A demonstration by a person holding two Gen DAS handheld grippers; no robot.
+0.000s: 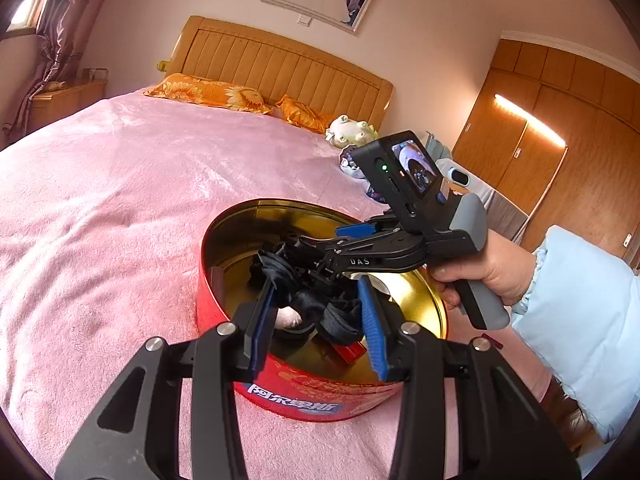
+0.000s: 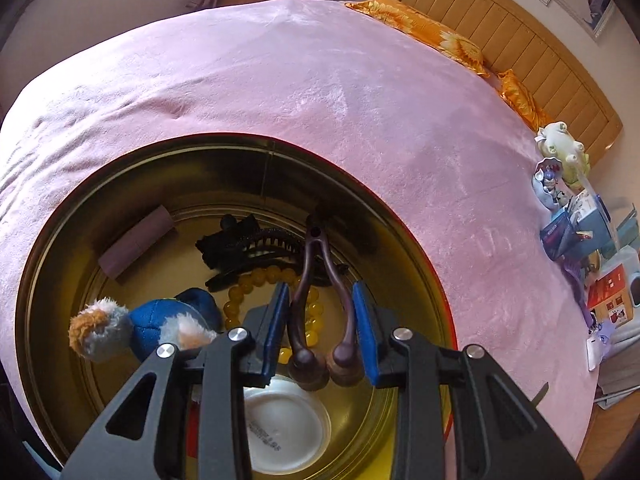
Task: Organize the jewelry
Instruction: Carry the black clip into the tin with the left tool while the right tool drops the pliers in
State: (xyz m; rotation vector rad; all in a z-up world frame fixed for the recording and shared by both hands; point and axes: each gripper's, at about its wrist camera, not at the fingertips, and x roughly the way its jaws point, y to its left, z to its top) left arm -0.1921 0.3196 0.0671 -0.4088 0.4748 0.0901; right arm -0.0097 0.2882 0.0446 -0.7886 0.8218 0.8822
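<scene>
A round red tin (image 1: 304, 396) with a gold inside (image 2: 160, 176) sits on the pink bed. In it lie a purple tube (image 2: 136, 240), a black hair clip (image 2: 244, 240), a yellow bead bracelet (image 2: 256, 280), a blue plush toy (image 2: 160, 320) and a white lid (image 2: 284, 428). My right gripper (image 2: 322, 320) points down into the tin, shut on a dark brown wooden two-armed piece (image 2: 316, 264) with round knobs. Seen from the left wrist, the right gripper (image 1: 288, 256) reaches in from the right. My left gripper (image 1: 318, 312) hangs over the near rim, jaws part way apart. Dark pieces and white fur show between them.
A person's hand (image 1: 480, 272) in a light blue sleeve holds the right gripper's handle. Orange pillows (image 1: 208, 92) and a wooden headboard (image 1: 288, 64) lie beyond. Figurines (image 2: 560, 160) and small boxes (image 2: 572, 232) crowd the bed's right edge. A wooden wardrobe (image 1: 560, 152) stands at the right.
</scene>
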